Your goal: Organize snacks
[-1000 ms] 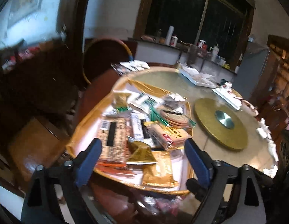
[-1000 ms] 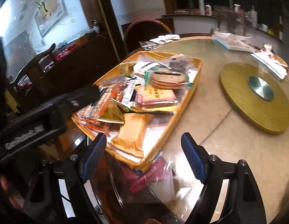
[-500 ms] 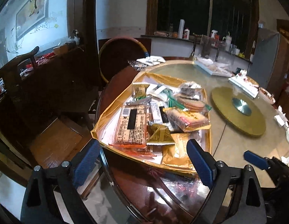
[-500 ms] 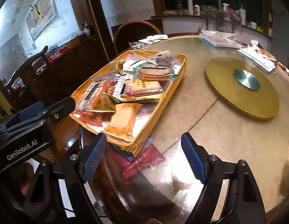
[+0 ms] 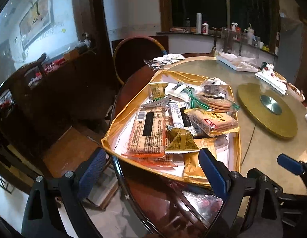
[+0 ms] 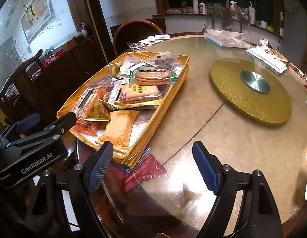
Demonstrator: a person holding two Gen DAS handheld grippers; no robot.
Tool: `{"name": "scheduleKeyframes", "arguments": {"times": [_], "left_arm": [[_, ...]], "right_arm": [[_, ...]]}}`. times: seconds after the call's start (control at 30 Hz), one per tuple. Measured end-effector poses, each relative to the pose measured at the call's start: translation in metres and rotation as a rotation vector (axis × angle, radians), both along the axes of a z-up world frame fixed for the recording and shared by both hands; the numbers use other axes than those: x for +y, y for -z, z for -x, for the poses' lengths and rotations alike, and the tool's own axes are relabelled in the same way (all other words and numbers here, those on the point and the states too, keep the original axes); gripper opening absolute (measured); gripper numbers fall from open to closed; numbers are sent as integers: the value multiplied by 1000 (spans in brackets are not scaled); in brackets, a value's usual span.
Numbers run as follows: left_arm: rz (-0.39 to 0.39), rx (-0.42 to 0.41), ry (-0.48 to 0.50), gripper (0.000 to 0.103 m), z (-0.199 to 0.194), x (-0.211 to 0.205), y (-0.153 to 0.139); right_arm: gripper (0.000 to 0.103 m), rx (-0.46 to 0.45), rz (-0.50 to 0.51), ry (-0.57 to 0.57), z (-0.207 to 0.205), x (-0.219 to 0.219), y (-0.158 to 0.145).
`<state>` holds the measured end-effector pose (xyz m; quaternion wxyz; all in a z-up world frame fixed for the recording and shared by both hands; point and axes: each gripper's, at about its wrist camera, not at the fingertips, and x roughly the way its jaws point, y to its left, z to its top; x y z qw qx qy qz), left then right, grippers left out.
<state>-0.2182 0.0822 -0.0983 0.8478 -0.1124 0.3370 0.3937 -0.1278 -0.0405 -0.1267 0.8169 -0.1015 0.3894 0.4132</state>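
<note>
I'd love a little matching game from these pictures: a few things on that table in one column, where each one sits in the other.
Things:
1. round biscuits
2. red packet
3. gold turntable
4. white tray

Places:
A. far edge of the table
B. sticking out from under the gold tray's near corner
C. middle of the table
D. on top of the snack pile in the gold tray

Pairs: 1-D, 2-B, 3-C, 4-A
</note>
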Motion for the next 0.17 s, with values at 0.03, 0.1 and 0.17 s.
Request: {"name": "scheduleKeyframes", "arguments": {"times": [0.03,0.1,0.17], "left_arm": [[3,-1,0,95,0,1,1],[17,-25,2,95,2,5,2],[3,-26,3,95,1,6,3]], "right_arm": [[82,0,-1,-1,0,1,0],[82,1,5,-4,0,4,2],[82,1,15,0,-1,7,5]]}}
